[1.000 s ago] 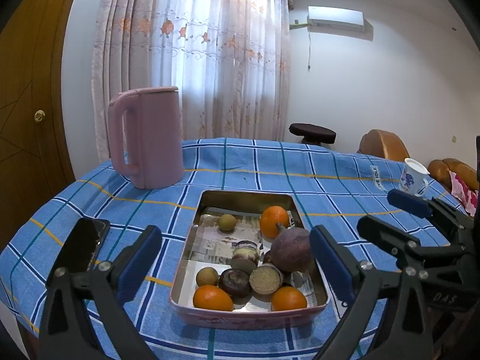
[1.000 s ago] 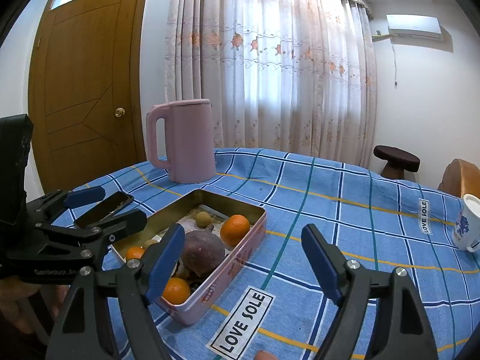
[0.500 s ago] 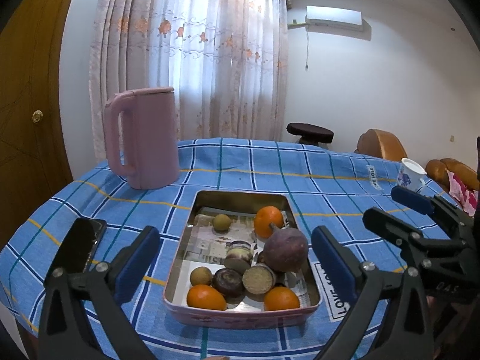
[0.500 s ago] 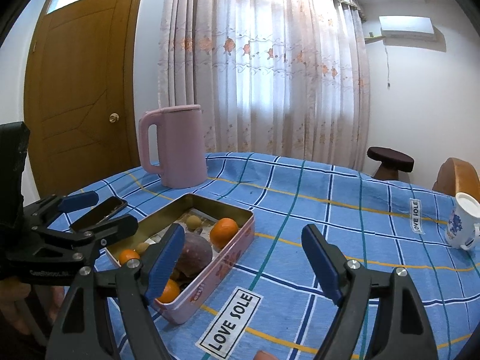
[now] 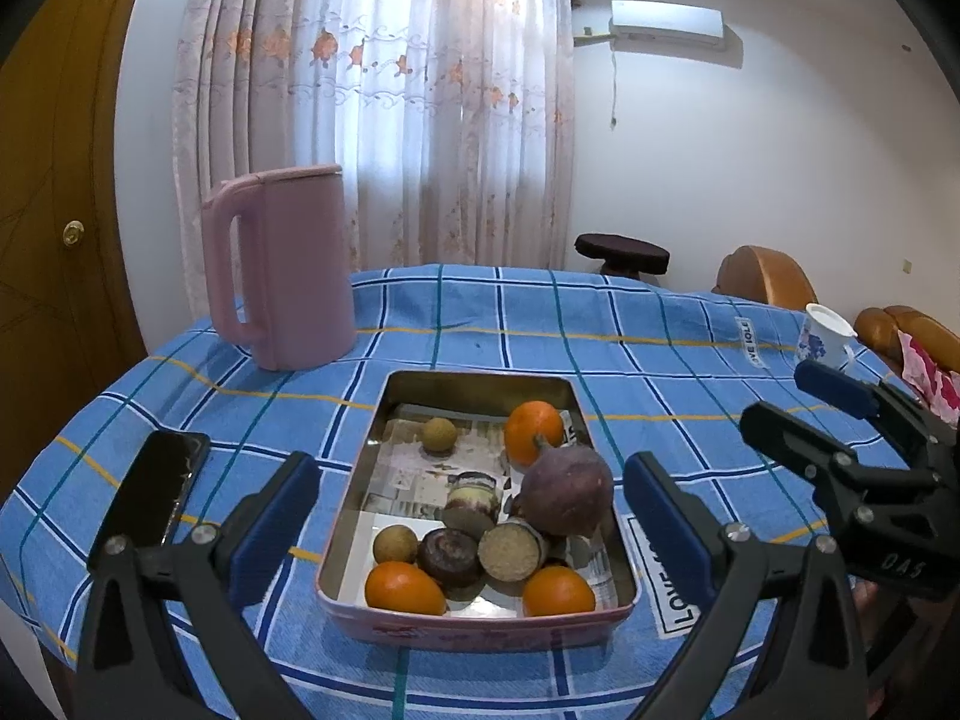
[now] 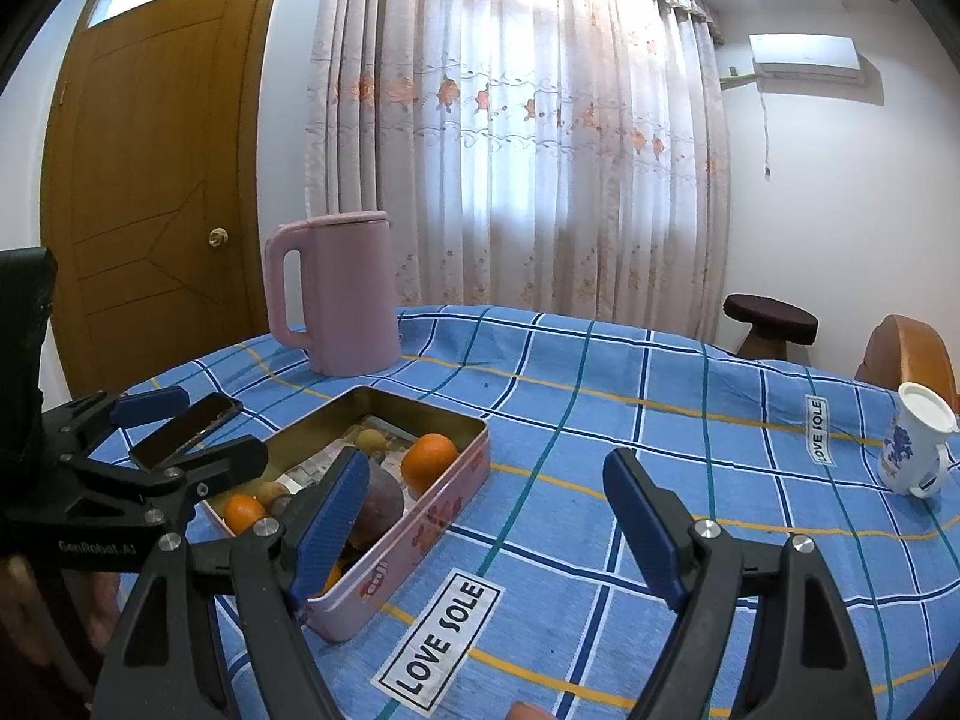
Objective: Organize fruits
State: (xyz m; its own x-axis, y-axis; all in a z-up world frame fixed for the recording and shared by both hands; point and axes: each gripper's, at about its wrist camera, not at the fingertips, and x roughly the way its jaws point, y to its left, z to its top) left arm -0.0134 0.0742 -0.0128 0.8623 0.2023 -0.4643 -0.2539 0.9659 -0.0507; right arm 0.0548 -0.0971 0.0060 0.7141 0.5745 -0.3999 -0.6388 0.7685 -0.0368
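A pink metal tin (image 5: 624,540) lies on the blue checked tablecloth. In it are three oranges (image 5: 533,432), a big purple round fruit (image 5: 567,498), small brown fruits (image 5: 438,435) and cut halves (image 5: 509,552). My left gripper (image 5: 465,510) hovers over the tin's near end, open and empty. My right gripper (image 6: 486,480) is open and empty to the right of the tin (image 6: 432,516), over bare cloth. In the right wrist view the orange (image 6: 429,462) and purple fruit (image 6: 381,501) show, with the left gripper (image 6: 225,426) at the left edge. The left wrist view has the right gripper (image 5: 780,396) at its right edge.
A tall pink jug (image 5: 282,264) stands behind the tin at the left. A black phone (image 5: 156,492) lies left of the tin. A white and blue cup (image 6: 915,444) stands far right near the table edge. Beyond the table are a dark stool (image 6: 771,318) and brown chairs.
The tin and jug have drifted slightly left in both views. Both grippers stay open and hold nothing.
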